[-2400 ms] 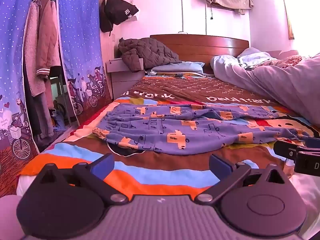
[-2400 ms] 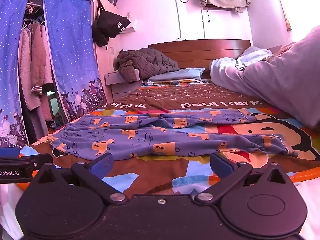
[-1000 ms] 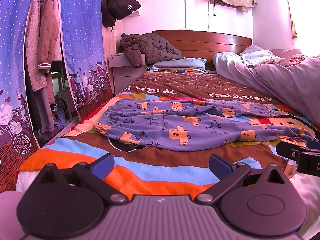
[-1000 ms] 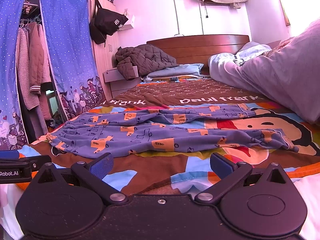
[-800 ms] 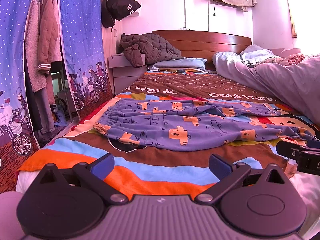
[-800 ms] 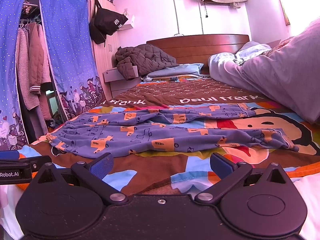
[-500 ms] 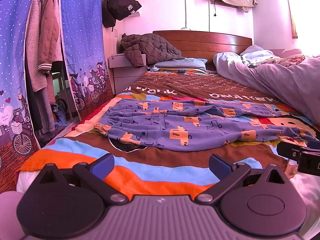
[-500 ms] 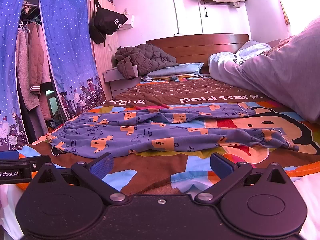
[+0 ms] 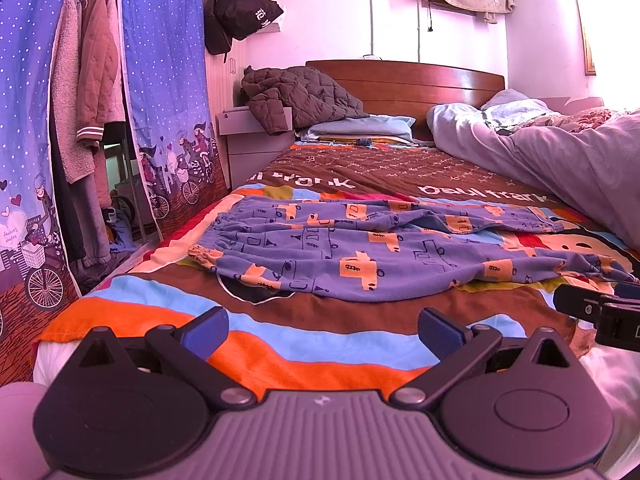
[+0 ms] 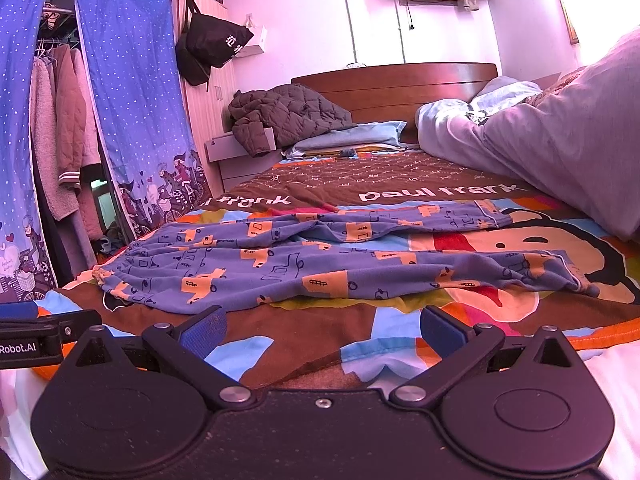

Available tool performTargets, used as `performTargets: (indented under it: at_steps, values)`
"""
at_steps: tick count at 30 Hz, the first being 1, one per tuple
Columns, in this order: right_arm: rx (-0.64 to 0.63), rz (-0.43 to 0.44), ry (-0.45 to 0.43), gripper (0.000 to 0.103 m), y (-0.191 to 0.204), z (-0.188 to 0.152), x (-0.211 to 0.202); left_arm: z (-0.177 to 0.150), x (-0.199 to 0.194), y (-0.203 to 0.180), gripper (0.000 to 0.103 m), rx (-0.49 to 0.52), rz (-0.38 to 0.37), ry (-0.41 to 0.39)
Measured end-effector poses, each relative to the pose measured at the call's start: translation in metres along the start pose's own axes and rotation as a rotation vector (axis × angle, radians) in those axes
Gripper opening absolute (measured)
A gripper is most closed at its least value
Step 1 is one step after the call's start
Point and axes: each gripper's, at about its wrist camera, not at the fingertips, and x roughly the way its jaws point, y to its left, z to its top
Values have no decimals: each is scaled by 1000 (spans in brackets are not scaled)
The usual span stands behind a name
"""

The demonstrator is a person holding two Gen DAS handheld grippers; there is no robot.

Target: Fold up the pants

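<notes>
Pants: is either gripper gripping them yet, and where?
Neither. The left gripper and right gripper are both open and empty, short of the pants spread flat on the bed.

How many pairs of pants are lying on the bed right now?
1: the blue patterned pants spread flat across the bedspread, waistband left, legs right. More may be hidden among the bedding.

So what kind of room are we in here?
Almost certainly a home bedroom: a bed with a wooden headboard and a Paul Frank cartoon bedspread, patterned blue pants spread on it, and an open wardrobe with hanging coats behind a blue curtain.
</notes>
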Motion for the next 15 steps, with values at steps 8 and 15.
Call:
performTargets:
  at_steps: [8,15]
  values:
    - [1,-3,-3,102,0,-1,0,-3,3,3,103,-4,-1,22]
    - [19,1,-7,102,-2,0,-4,-2,8,-1,103,22,5,34]
